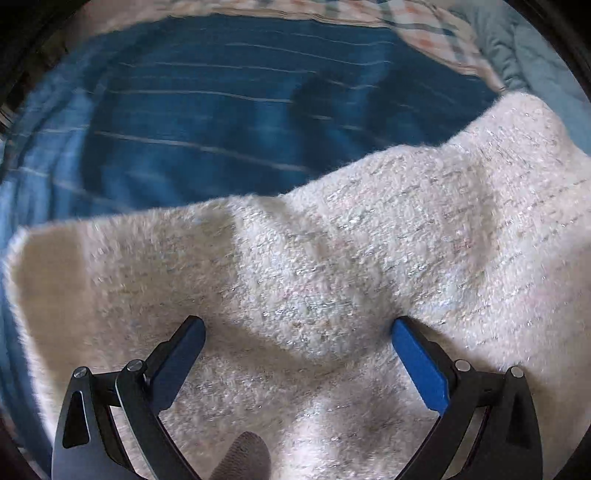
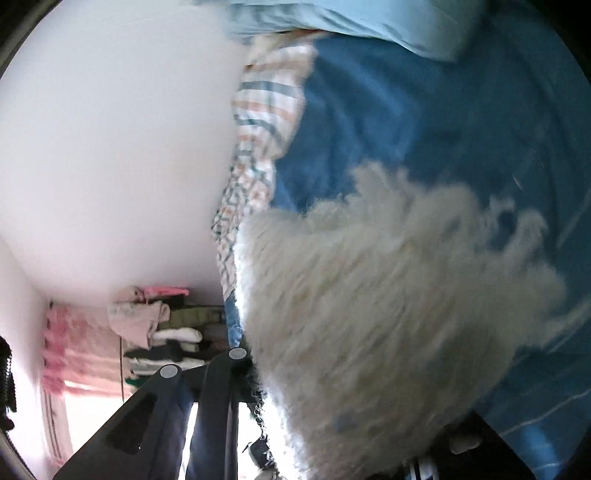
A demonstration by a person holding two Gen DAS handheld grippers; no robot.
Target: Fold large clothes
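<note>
A fuzzy cream-white knit garment [image 1: 351, 266] with silvery threads lies over a blue striped bed cover [image 1: 207, 122]. My left gripper [image 1: 297, 328] is open, its blue-padded fingers [image 1: 417, 365] spread wide just above the cloth, holding nothing. In the right wrist view the same garment [image 2: 373, 295] hangs blurred and bunched right in front of the camera. It hides the tips of my right gripper [image 2: 258, 380]; only the left black finger [image 2: 214, 406] shows, so the grip cannot be made out.
A checked quilt [image 1: 424, 33] and a light blue pillow [image 2: 351, 22] lie at the far side of the bed. The right wrist view is tilted toward a white wall [image 2: 110, 147], a rack of hanging clothes [image 2: 155, 332] and a pink curtain [image 2: 62, 354].
</note>
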